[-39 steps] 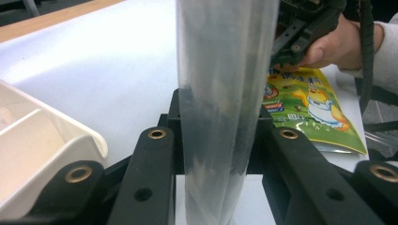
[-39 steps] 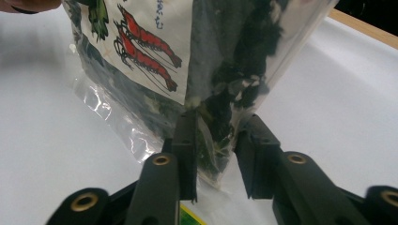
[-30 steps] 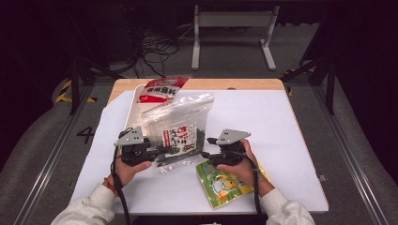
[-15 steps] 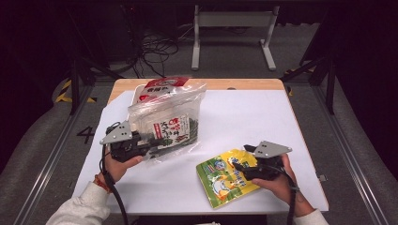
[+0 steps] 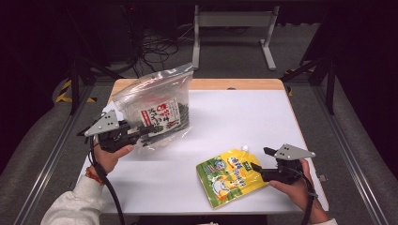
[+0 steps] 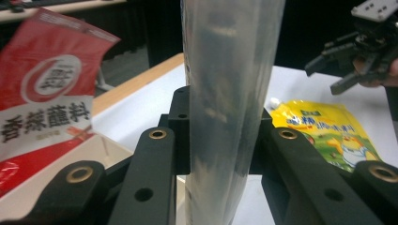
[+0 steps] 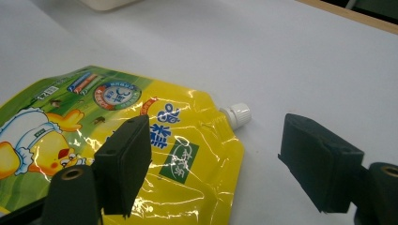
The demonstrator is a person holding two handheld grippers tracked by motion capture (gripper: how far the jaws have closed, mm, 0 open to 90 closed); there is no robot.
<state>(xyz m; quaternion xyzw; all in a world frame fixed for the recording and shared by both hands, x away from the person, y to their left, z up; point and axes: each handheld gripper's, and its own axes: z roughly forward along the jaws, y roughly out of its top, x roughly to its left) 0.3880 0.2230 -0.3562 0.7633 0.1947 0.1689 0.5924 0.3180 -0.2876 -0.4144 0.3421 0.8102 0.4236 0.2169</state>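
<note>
your left gripper (image 5: 141, 132) clamps the clear zip bag (image 5: 157, 108) upright off the table (image 5: 244, 117), keeping it ready for filling. your right gripper (image 5: 259, 159), jaws just opening with nothing gripped, hovers at the yellow spout pouch (image 5: 229, 177) lying flat near you.

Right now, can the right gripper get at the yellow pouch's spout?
Probably yes: the right gripper is open just above the yellow pouch, and bare table lies around its white spout.
</note>
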